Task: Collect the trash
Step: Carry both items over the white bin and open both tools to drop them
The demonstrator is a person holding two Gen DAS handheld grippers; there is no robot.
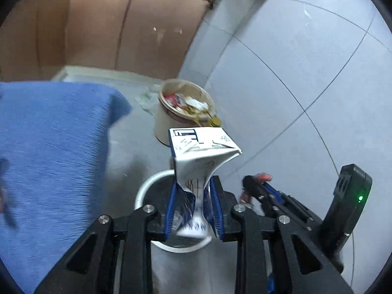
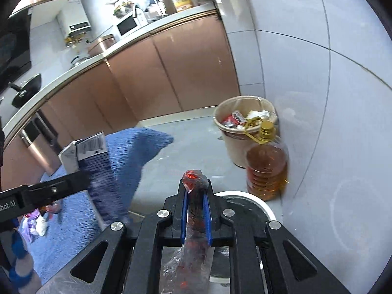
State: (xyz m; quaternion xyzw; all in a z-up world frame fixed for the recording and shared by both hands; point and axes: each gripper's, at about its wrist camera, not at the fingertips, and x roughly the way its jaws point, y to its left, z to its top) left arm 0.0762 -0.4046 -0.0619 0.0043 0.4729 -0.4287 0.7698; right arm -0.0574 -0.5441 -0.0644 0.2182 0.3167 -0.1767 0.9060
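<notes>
crumpled paperboard carton (image 1: 196, 152), fuzzy blue cloth rug (image 1: 49, 147), glossy tiled wall (image 1: 294, 73), crinkly clear plastic wrapper (image 2: 196, 183).

Kitchen interior. Floor (image 2: 196, 147) grey, glossy. Wall (image 2: 330, 98) on the right in large pale grey tiles with thin dark joints. Base cabinets (image 2: 171, 73) with copper-brown doors under a pale worktop (image 2: 80, 66). On it: microwave (image 2: 126, 25), black pan (image 2: 25, 89). White water heater (image 2: 73, 23) mounted on the far wall. Blue rug (image 1: 49, 147) on the floor. Lighting even, cool.
</notes>
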